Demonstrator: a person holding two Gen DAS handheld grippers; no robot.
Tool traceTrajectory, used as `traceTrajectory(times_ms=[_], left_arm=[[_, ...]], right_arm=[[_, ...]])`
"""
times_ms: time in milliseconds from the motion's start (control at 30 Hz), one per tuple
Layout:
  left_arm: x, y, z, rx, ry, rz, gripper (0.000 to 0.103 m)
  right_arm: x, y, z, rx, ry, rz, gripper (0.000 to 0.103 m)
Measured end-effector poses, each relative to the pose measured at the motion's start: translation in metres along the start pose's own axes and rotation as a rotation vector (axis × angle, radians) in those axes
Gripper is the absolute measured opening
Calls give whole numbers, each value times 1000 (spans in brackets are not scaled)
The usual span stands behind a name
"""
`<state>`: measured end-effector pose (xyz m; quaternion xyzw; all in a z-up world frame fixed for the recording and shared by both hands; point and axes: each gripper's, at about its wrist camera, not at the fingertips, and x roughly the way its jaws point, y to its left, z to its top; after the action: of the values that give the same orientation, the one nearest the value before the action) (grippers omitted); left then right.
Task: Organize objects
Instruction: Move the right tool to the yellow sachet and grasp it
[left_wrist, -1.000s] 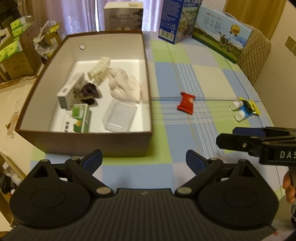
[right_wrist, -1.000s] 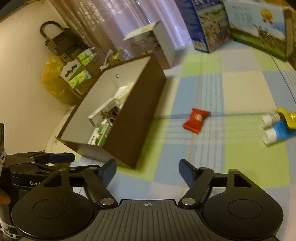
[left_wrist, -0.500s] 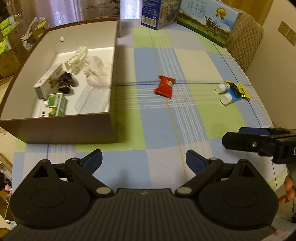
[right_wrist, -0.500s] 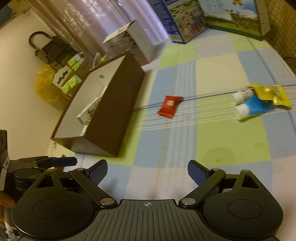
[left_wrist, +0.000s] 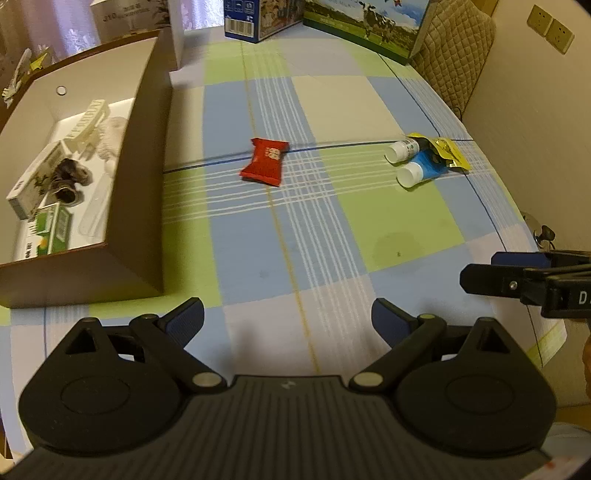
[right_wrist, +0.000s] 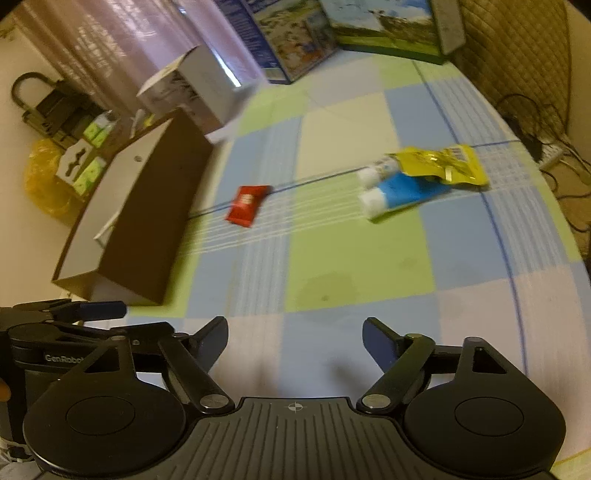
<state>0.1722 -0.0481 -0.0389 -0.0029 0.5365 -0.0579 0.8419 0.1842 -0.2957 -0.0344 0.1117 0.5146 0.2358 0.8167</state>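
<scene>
Big picture first: a table (left_wrist: 332, 229) under a blue, green and white checked cloth, with a brown storage box (left_wrist: 140, 177) at its left edge that already has stuff in it. I count two small cartons, a pale comb-like thing, something white and crumpled, a dark blob and a clear lid or tray, though it's blurry in there. Along the far edge stand three big printed cartons (left_wrist: 365, 26).

Still loose on the cloth: one red snack packet (left_wrist: 265, 161) in the middle, well apart from the box, and off to the right a cluster of two white-capped tubes (left_wrist: 417, 170) touching one yellow foil pouch (left_wrist: 448, 152).

So I'd say we're mid-task, in the approach for the next pickup. Both grippers hover over the near side. The left gripper (left_wrist: 287, 317) has its fingers wide with nothing between them. The right gripper (right_wrist: 294, 339) has just been narrowing a bit, also holding nothing. The next move probably means reaching forward and lining the fingers across whichever item goes next.
</scene>
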Motion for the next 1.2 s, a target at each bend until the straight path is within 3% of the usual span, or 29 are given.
traceTrajectory(times_ms=[433,767,1000,1200], left_arm=[[29,-15,12,-8,-13,0,95],[57,-16,32,4,-18,31,95],[74,-13,53,3,-25,52,95],[86,-7,68,-7,-19,66,95]], right_arm=[[1,-32,8,-146,-151,-213,76],[40,-48,23,-462,-266,-409,68],[76,-58,39,-573,-270,-414,61],[98,-66,56,-579,-293,-387,54]])
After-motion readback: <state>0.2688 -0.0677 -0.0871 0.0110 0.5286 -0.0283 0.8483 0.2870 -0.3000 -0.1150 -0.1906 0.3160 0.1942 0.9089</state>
